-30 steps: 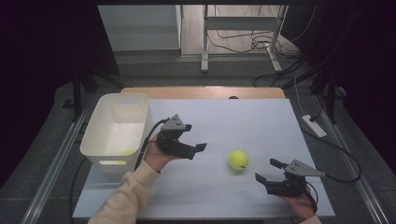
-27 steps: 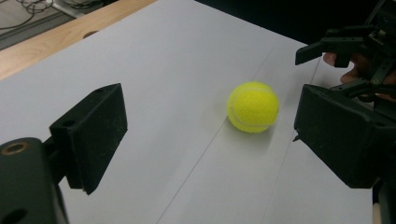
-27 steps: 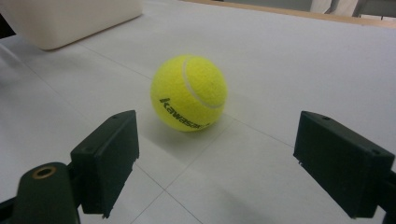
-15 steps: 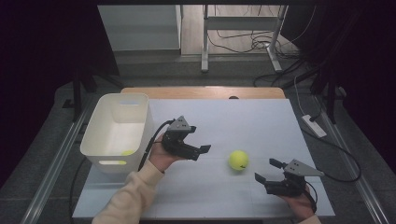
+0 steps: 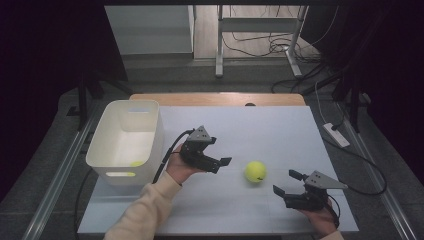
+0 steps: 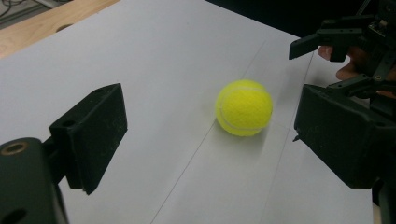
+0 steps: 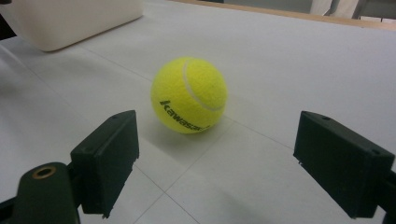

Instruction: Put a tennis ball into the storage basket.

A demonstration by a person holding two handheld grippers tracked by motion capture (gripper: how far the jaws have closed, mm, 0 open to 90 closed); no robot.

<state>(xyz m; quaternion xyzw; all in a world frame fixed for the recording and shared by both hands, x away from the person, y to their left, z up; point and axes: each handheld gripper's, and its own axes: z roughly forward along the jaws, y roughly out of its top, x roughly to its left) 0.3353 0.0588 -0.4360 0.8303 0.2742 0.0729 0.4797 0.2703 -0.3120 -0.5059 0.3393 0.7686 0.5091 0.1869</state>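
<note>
High view: yellow tennis ball (image 5: 255,171) lies on the white table (image 5: 260,125) between left gripper (image 5: 220,162) and right gripper (image 5: 285,182), touching neither; both have jaws spread wide, empty. Right gripper view adds ball lettering "kawasaki" and the white bin (image 7: 70,18) beyond it; high view shows another yellow ball (image 5: 136,163) inside the bin. Bare tabletop all round the ball, well clear of edges.

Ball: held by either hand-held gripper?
No. The ball lies free on the table, apart from the open left hand-held gripper and right hand-held gripper.
</note>
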